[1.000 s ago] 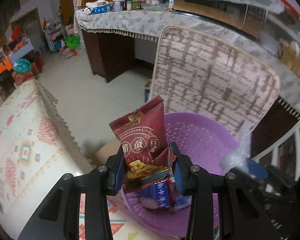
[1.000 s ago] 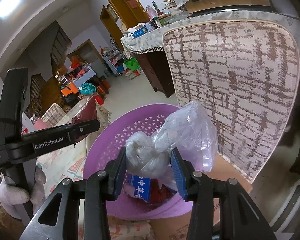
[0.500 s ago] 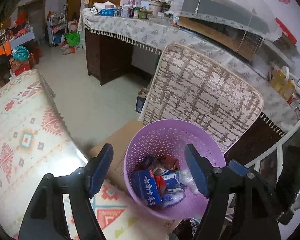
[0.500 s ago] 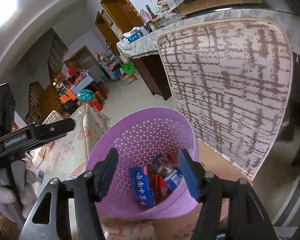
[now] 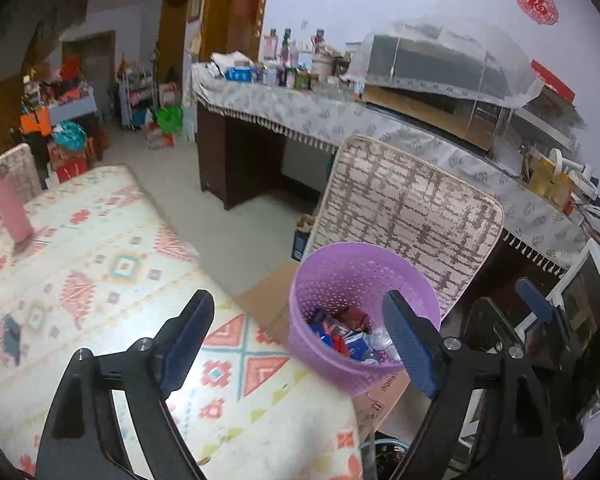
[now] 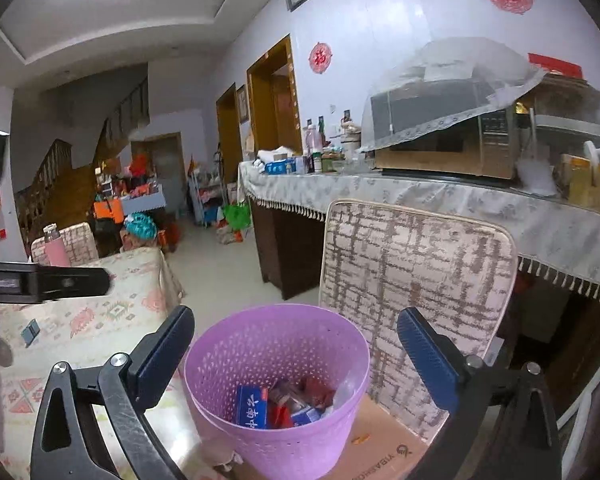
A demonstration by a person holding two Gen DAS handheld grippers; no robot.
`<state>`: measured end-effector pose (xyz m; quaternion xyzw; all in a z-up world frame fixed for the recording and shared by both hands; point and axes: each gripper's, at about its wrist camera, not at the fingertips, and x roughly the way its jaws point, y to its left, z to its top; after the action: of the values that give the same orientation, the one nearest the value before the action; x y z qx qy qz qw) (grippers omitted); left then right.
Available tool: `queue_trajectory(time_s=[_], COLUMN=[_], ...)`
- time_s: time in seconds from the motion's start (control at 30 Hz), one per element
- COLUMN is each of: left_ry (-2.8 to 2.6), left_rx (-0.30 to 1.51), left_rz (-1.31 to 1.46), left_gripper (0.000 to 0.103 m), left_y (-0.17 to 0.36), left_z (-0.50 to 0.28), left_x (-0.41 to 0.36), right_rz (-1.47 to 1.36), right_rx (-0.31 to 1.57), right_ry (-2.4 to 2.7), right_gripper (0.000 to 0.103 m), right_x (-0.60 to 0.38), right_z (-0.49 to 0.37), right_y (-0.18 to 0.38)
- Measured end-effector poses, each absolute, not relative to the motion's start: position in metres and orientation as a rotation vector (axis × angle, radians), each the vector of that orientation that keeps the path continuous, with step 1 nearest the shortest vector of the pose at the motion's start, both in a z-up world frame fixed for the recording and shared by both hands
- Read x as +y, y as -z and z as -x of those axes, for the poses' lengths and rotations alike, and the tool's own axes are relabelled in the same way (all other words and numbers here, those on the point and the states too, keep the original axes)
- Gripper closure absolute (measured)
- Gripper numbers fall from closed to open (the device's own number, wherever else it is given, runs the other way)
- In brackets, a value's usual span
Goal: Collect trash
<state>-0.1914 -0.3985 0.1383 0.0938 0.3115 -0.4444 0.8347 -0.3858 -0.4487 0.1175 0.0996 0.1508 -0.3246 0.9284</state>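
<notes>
The table (image 5: 100, 264) with its patterned cloth fills the left of both views, and beside its near corner stands the purple basket (image 6: 278, 364), on a flat cardboard sheet (image 6: 384, 446) in front of a chair cushion (image 6: 416, 280). The basket already holds the trash (image 6: 284, 402): a blue carton, red wrappers and a clear bag lying at its bottom.

Both grippers hang above and short of the basket, pointing down toward it. The left gripper (image 5: 304, 336) has just been opening and stands wide, nothing between its fingers. The right gripper (image 6: 296, 344) has also just been opening, as wide as it goes, and is empty too.

On the cloth a small dark blue item (image 5: 11, 334) lies well to the left of the left gripper's fingers, its long axis running roughly away from the camera. If it counts as trash, the left hand looks nearer, since the table is on its side.
</notes>
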Motion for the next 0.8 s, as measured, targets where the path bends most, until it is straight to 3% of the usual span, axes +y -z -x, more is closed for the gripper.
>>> queue_trajectory(time_s=[0.1,0.33,0.6,0.8], left_ry=[0.914,0.772,0.616,0.571], left_rx=[0.626,0.458,0.271,0.237], left_rz=[-0.189,-0.158,-0.121,-0.093], left_gripper=[0.018,0.004,0.000,0.000], left_y=[-0.142,-0.153,-0.159,-0.150], left_z=[0.198,0.226,0.269,0.286], left_x=[-0.376,-0.318,-0.266,-0.245], right_rz=[-0.302,-0.453,-0.415,-0.456], right_rx=[0.309,0.319,0.386,0.448], right_ry=[0.656,0.596,0.586,0.537], right_gripper=[0.000,0.000,0.000,0.000], right_x=[-0.450,-0.440,-0.410,-0.400], right_z=[0.394,0.416,0.427,0.430], right_y=[-0.112,-0.109,-0.102,-0.083])
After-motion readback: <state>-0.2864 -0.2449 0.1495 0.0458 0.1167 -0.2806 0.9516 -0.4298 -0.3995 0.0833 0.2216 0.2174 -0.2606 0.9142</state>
